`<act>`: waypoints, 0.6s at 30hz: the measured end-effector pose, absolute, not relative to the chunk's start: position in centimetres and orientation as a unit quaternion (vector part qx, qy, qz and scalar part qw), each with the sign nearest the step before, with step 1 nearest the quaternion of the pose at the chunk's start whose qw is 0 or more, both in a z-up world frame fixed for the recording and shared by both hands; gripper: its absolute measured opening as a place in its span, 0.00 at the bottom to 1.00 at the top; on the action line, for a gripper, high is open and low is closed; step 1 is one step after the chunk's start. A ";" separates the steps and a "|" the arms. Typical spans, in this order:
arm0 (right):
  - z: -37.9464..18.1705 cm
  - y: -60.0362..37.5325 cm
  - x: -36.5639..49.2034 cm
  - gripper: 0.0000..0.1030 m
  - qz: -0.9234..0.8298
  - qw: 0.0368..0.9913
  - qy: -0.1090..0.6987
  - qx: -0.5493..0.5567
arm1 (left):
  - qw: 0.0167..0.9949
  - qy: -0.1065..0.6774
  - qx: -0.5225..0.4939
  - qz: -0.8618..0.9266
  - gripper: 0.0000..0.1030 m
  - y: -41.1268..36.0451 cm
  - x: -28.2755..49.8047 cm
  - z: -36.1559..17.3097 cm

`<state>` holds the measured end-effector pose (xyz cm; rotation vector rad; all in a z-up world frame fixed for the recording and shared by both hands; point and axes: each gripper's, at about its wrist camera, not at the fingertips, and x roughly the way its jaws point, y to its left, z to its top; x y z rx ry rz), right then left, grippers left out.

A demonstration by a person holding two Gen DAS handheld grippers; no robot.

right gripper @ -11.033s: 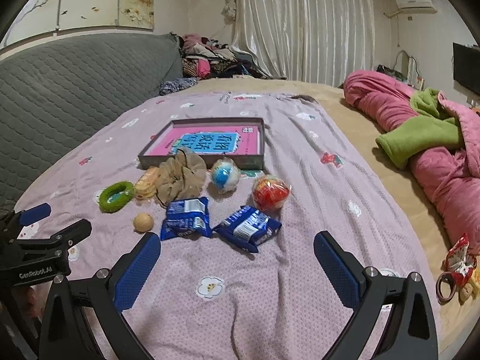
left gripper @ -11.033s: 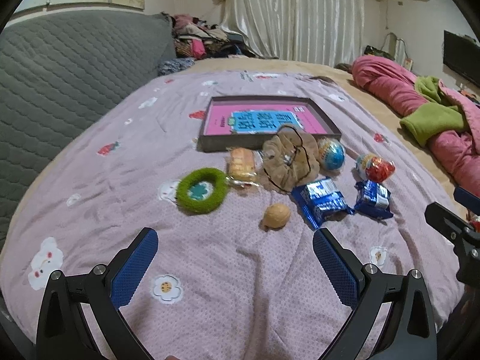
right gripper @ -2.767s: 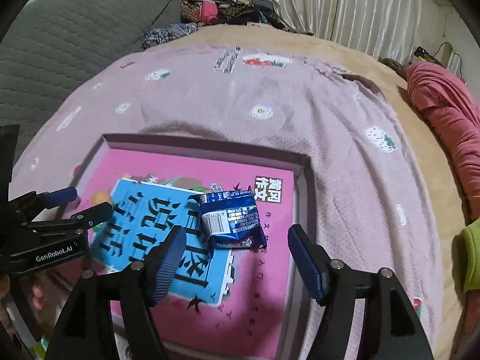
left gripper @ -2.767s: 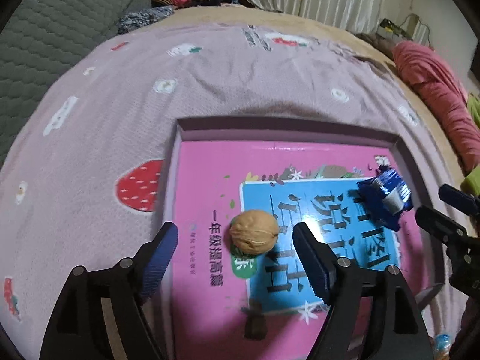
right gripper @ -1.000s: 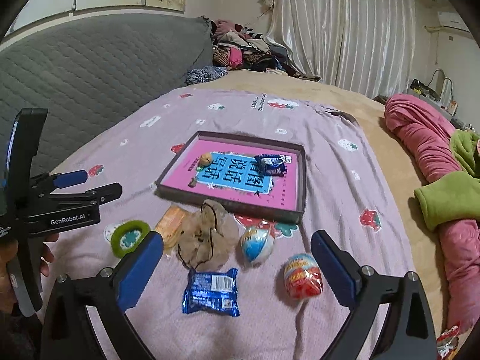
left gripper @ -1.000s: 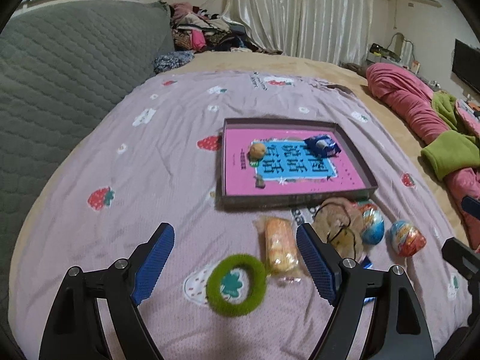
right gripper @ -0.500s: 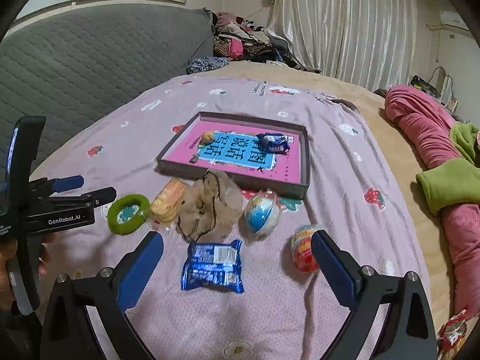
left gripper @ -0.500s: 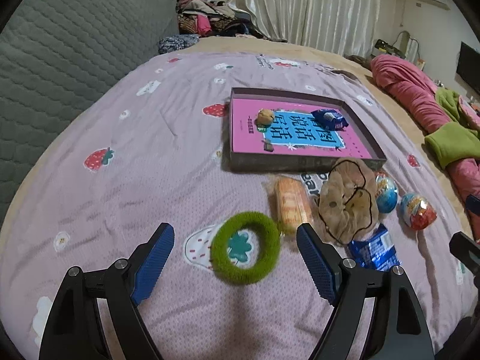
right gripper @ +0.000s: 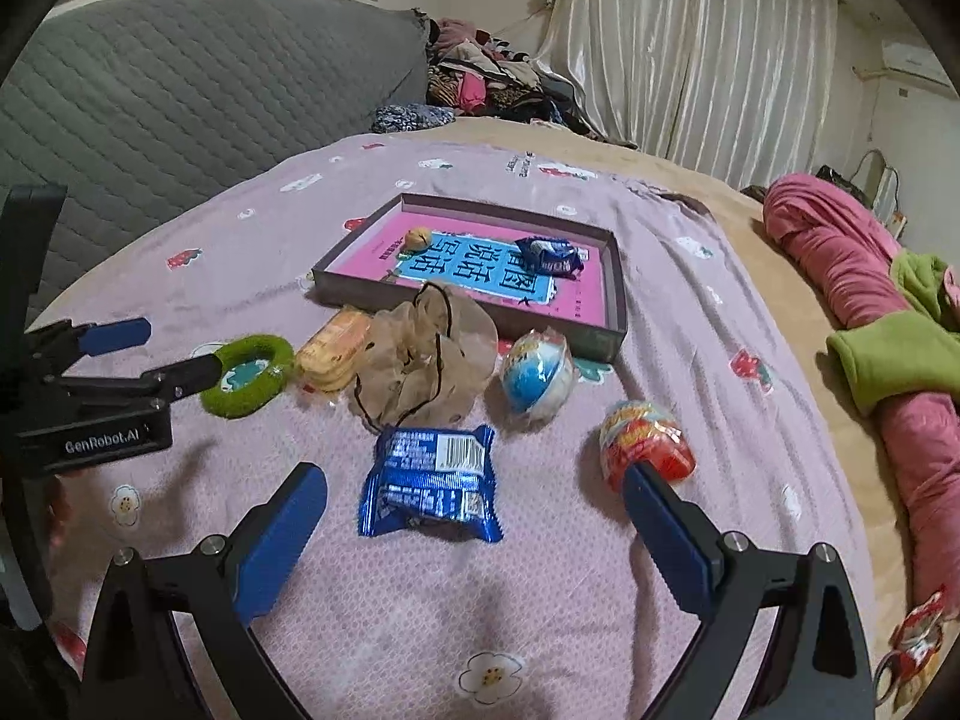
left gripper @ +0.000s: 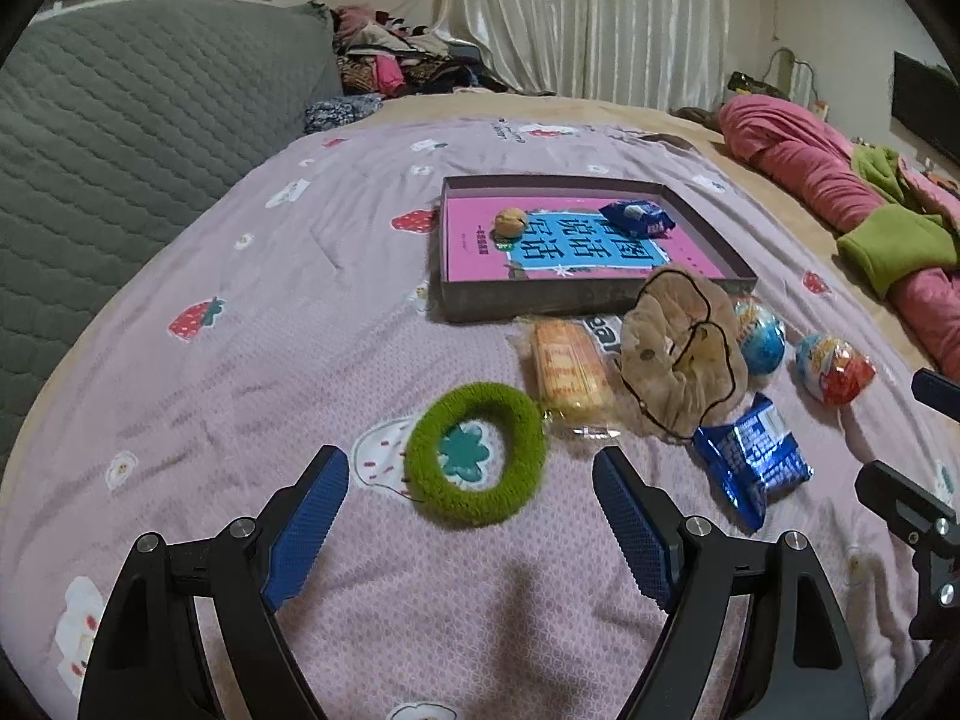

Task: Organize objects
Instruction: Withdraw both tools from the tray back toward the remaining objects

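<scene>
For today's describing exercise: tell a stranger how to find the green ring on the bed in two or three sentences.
Start at the shallow tray with the pink book on the lilac bedspread. A row of small things lies on the near side of it; the green ring is the leftmost, beside a yellow biscuit packet. It alone is fuzzy and has a hole in it.

Matt woven cloth on the bedspread (left gripper: 252,360). Fuzzy knit on the green ring (left gripper: 475,461). Glossy crinkled foil on the blue snack packet (right gripper: 431,483). Sheer gathered fabric on the beige scrunchie (left gripper: 681,354). Matt card walls on the box tray (left gripper: 540,300).
</scene>
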<state>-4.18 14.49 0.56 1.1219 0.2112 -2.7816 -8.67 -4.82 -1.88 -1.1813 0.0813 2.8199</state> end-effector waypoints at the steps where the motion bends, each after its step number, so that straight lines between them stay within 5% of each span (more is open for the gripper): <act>1: 0.3 14.7 -4.1 0.97 -0.923 0.066 0.064 0.374 | 0.042 0.029 -0.384 0.922 0.82 -4.8 -8.6 -2.1; 18: -2.9 15.4 -5.1 0.97 -0.915 0.063 0.026 0.397 | 0.062 0.030 -0.376 0.924 0.82 -4.6 -8.7 -4.6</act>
